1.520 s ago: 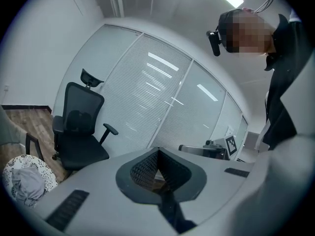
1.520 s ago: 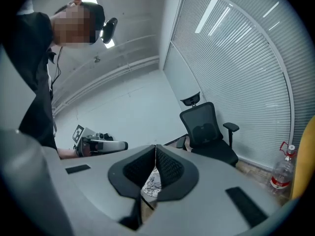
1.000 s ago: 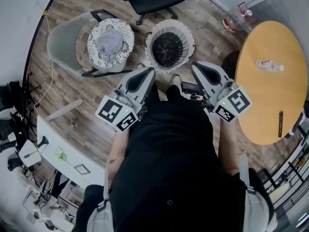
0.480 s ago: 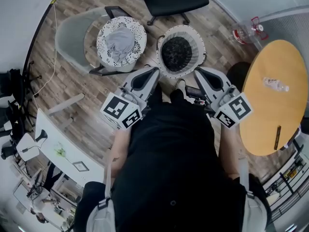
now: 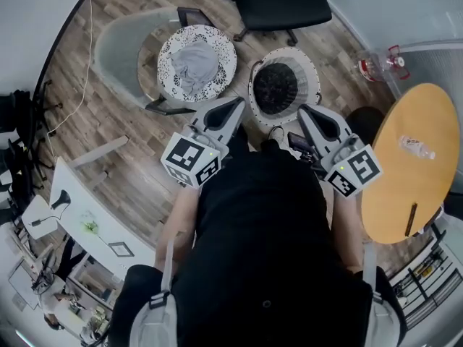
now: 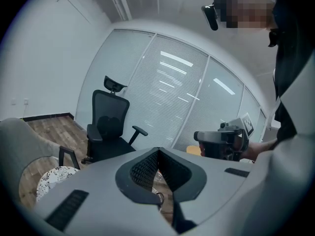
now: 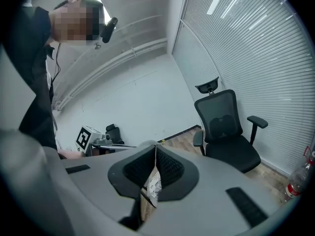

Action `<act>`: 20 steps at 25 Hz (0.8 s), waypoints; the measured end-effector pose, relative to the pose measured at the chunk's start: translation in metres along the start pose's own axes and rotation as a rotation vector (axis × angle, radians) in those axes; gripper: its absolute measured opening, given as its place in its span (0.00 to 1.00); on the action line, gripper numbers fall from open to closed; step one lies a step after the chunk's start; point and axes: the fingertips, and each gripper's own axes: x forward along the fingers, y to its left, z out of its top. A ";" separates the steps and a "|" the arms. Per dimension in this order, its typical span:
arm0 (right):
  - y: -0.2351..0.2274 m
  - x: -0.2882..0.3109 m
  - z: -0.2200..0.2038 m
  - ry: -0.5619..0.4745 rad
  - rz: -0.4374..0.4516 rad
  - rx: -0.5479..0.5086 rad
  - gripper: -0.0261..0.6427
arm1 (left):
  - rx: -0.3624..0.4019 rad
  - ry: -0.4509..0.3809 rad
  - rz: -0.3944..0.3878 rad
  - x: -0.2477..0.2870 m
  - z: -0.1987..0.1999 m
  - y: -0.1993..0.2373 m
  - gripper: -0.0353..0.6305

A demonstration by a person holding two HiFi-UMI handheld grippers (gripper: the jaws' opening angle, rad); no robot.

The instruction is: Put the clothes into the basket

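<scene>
We read this as the approach step, with no garment picked up yet. Our left hand-held gripper (image 5: 239,103) and right hand-held gripper (image 5: 303,110) sit just below the centre of the head view, side by side and pointing toward the top of the frame. In each gripper's own view the jaws are pressed together with nothing between them; through the slit below the right pair we glimpse only a scrap of speckled pattern further off.

The clothes (image 5: 197,62), a crumpled grey bundle, lie inside a speckled basket (image 5: 171,49) in the upper left of centre, which rests on the seat of a grey armchair (image 5: 119,45). Just beside it to the right, on the wooden floor, stands a second basket (image 5: 308,68) with pale pleated walls and a dark inside. We cannot tell whether that dark inside is lining or cloth. We take it to be the target, though the task sentence does not say which basket is meant.

Neither hand-held gripper is over the clothes; the left one is nearer to them. The next move, as we judge it, calls for opening those jaws, reaching up-left over the speckled rim, pinching a raised fold of the grey cloth, lifting it clear of the rim, and carrying it right to the dark-lined basket.
</scene>
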 end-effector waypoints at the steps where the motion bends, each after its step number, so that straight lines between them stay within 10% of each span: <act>1: 0.002 0.006 0.000 0.003 -0.001 0.002 0.06 | 0.002 0.002 0.002 -0.001 0.000 0.007 0.07; 20: 0.041 0.100 -0.010 0.107 -0.050 0.051 0.06 | -0.037 0.126 0.083 -0.009 -0.039 0.164 0.07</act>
